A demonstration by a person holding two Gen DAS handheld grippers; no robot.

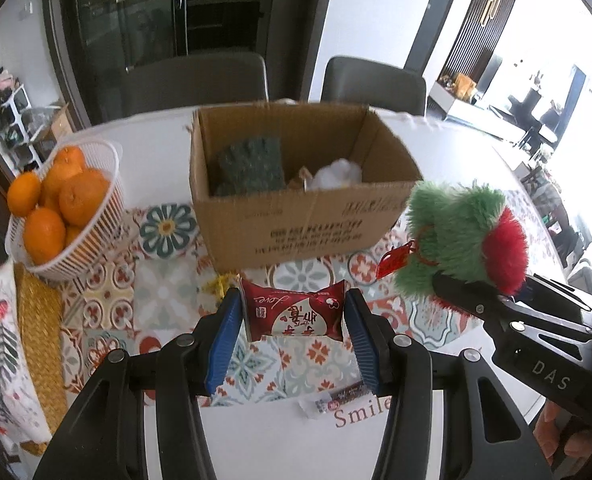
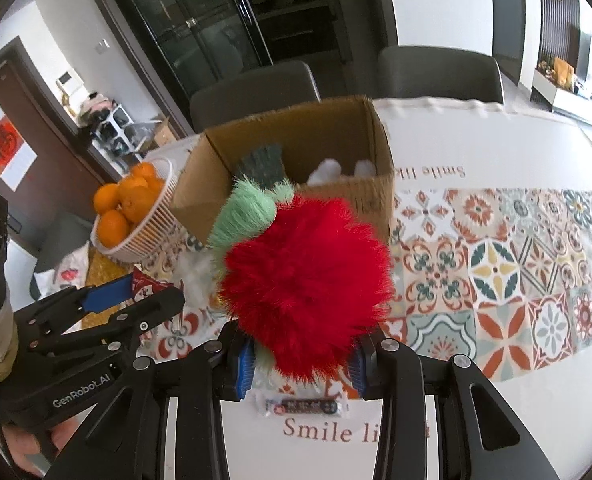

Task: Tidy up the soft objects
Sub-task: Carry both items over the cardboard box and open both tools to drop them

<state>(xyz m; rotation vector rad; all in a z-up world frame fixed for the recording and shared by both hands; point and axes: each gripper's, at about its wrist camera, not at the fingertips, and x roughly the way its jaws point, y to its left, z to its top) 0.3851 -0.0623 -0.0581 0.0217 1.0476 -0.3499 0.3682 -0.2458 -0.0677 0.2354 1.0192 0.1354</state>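
Observation:
My left gripper (image 1: 292, 312) is shut on a red snack packet (image 1: 294, 312) and holds it above the patterned cloth, just in front of the open cardboard box (image 1: 308, 224). My right gripper (image 2: 302, 356) is shut on a fluffy red and green plush (image 2: 304, 272), held above the table right of the box (image 2: 368, 196). The plush (image 1: 464, 236) and right gripper (image 1: 448, 284) also show in the left wrist view. The box holds a dark green sponge (image 1: 252, 164) and white soft items (image 1: 336, 174).
A white basket of oranges (image 1: 64, 200) stands left of the box. A small wrapped candy (image 2: 302, 406) lies on the white cloth near the front. A woven yellow mat (image 1: 40, 320) lies at the left. Two grey chairs (image 1: 372, 80) stand behind the table.

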